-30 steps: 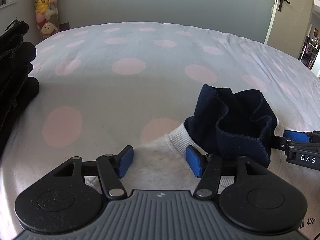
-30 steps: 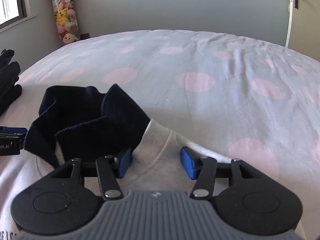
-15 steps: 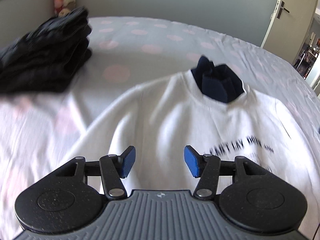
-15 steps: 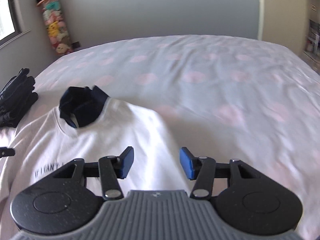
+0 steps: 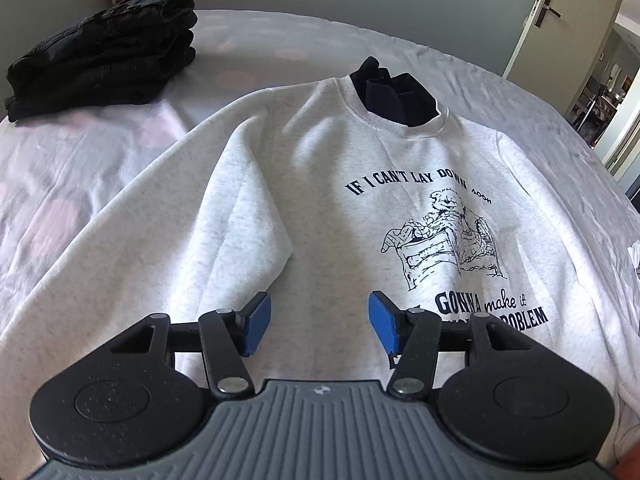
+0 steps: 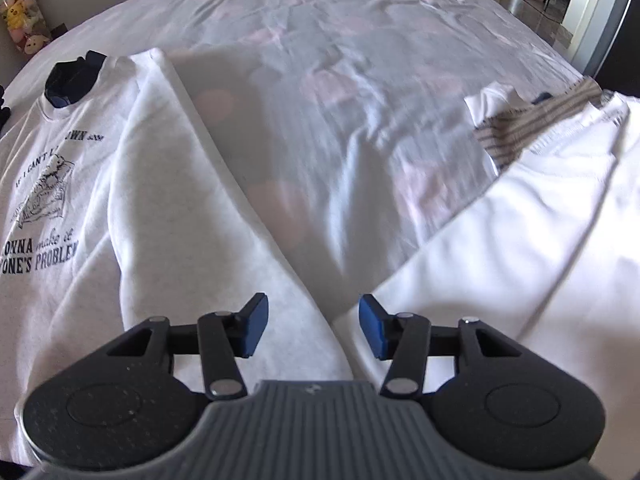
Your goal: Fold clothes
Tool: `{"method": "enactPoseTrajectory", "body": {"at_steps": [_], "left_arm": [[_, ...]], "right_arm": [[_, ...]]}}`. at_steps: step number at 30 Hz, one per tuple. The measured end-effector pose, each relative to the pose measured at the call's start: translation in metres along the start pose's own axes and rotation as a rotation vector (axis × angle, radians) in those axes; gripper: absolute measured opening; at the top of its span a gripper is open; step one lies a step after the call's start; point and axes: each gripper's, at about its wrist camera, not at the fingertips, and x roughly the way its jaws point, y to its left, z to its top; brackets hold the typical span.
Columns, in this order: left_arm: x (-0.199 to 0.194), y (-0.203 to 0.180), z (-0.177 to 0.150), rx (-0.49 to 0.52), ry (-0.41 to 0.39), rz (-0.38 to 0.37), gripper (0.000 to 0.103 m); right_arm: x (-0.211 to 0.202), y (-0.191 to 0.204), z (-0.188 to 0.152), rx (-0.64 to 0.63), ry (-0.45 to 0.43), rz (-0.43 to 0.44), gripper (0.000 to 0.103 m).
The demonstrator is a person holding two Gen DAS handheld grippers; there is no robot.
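from my left tongs [image 5: 318, 322] i look down on a pale grey sweatshirt [image 5: 320, 208] that lies flat, front side up, on the bed [image 5: 80, 168]. my left tongs are open, the two blue pads apart, and nothing is between them; they hang over the low part of the sweatshirt. dark blue words and a drawing of a bear [image 5: 444, 236] in a chair are printed on the chest. a dark blue piece of cloth [image 5: 394, 94] sticks out of the neck hole. one sleeve [image 5: 132, 232] spreads out to the left side. far off on the left sits a pile of black folded clothes [image 5: 104, 52] on the bed cover, which is pale with pink dots. a door [image 5: 560, 20] stands at the far right. from my right tongs [image 6: 313, 326] i see the same sweatshirt [image 6: 100, 184] on the left, with its other sleeve [image 6: 224, 236] running down toward me. my right tongs are open too, holding nothing, right above the end of that sleeve. on the right lies a white garment [image 6: 520, 248], and a striped cloth [image 6: 532, 124] lies at its top end. soft toys [image 6: 22, 26] are stacked in the far left corner.
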Motion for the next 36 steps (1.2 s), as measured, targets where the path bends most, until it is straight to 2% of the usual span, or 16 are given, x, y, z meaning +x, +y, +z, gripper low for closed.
{"method": "enactPoseTrajectory", "body": {"at_steps": [4,6,7,10,15,19,22,26,31,33,35,36], "left_arm": [[0.000,0.004,-0.004,-0.009,0.002,0.008,0.064],[0.001,0.005,-0.005,-0.014,0.000,0.016,0.064],[0.002,0.006,-0.005,-0.016,-0.001,0.020,0.064],[0.004,0.009,-0.006,-0.020,0.002,0.023,0.064],[0.005,0.012,-0.005,-0.030,-0.005,0.028,0.064],[0.008,0.015,-0.002,-0.042,-0.012,0.038,0.064],[0.011,0.017,0.001,-0.048,-0.014,0.047,0.064],[0.017,0.016,0.006,-0.045,-0.010,0.059,0.064],[0.023,0.016,0.012,-0.032,0.005,0.064,0.064],[0.025,0.017,0.015,-0.019,0.017,0.066,0.064],[0.024,0.021,0.018,-0.014,0.027,0.065,0.064],[0.023,0.023,0.021,-0.013,0.031,0.065,0.064]], "right_arm": [[0.005,-0.015,-0.017,0.055,0.051,0.003,0.052],[0.004,-0.018,-0.026,0.082,0.051,0.030,0.036],[0.002,-0.017,-0.030,0.088,0.044,0.045,0.010],[-0.016,-0.010,-0.031,0.063,-0.011,0.035,0.005],[-0.058,-0.018,0.000,0.028,-0.129,-0.014,0.004],[-0.078,-0.047,0.045,0.026,-0.200,-0.115,0.004],[-0.074,-0.071,0.081,0.035,-0.223,-0.203,0.004],[-0.038,-0.104,0.117,0.064,-0.203,-0.305,0.004],[0.011,-0.116,0.127,0.074,-0.155,-0.372,0.005],[0.017,-0.116,0.124,0.067,-0.158,-0.391,0.007],[0.011,-0.108,0.118,0.057,-0.210,-0.422,0.021],[0.005,-0.103,0.115,0.049,-0.244,-0.429,0.024]]}}
